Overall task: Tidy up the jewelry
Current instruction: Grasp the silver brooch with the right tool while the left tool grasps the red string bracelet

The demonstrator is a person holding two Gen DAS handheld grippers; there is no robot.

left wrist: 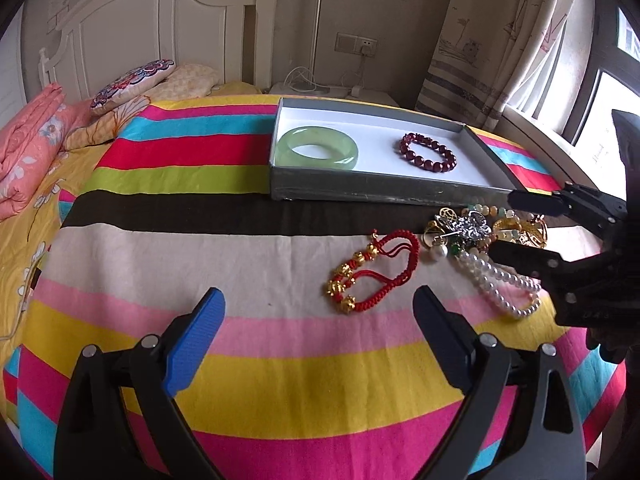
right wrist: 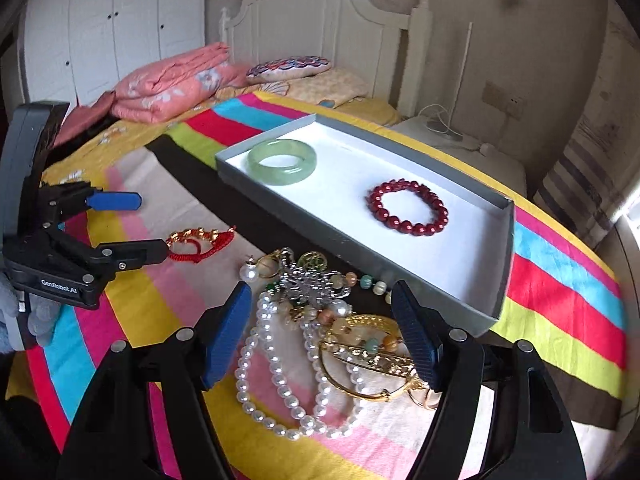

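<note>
Right gripper gaped wide, straddling the tangled heap of white pearl strands and gold brooches, probably lining up a pick. Left gripper spread wide too, holding nothing, near the red cord bracelet with gold charms. Beyond, shallow grey cardboard tray already kept the pale green jade bangle and dark red bead bracelet well apart, presumably against tangling.

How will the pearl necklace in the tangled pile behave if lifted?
The pearl necklace probably hangs floppy, since its strands lie in loose loops. It may drag the gold brooch and silver brooch, which overlap it. Its round glossy beads look apt to slip.
</note>
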